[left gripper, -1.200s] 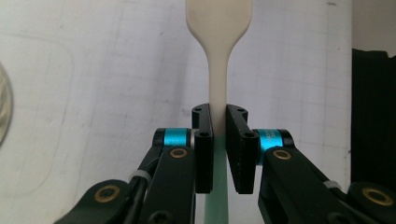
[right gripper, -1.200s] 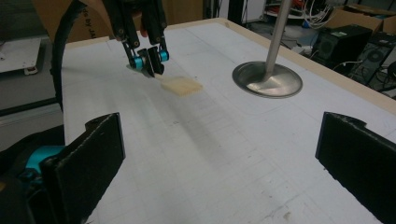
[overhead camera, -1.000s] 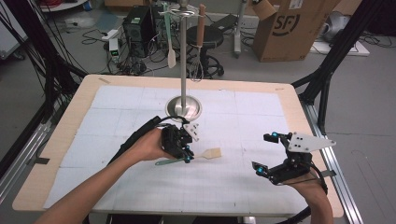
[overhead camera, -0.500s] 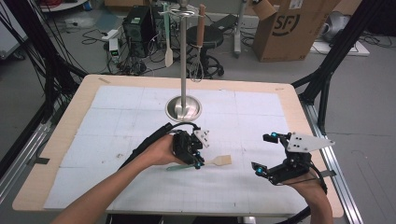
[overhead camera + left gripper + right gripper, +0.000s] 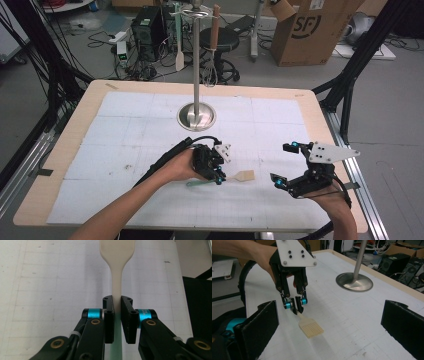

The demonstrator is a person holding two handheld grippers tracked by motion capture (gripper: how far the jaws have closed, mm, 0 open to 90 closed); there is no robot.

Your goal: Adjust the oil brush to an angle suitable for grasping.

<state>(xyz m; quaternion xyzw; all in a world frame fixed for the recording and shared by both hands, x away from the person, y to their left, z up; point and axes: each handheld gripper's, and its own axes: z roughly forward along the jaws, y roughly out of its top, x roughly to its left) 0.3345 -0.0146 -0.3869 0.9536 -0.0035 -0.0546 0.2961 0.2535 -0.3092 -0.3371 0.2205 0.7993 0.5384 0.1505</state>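
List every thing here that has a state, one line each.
Left gripper: shut on the brush.
Brush: gripped at its neck, bristle end low over the mat.
Right gripper: open, holding nothing.
Stand: upright.
Spatula: hanging from the stand.
Whisk: hanging from the stand.

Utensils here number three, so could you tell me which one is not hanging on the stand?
The cream-headed basting brush with the green handle: it lies low over the mat, clamped in the left tongs, while the spatula and whisk hang.
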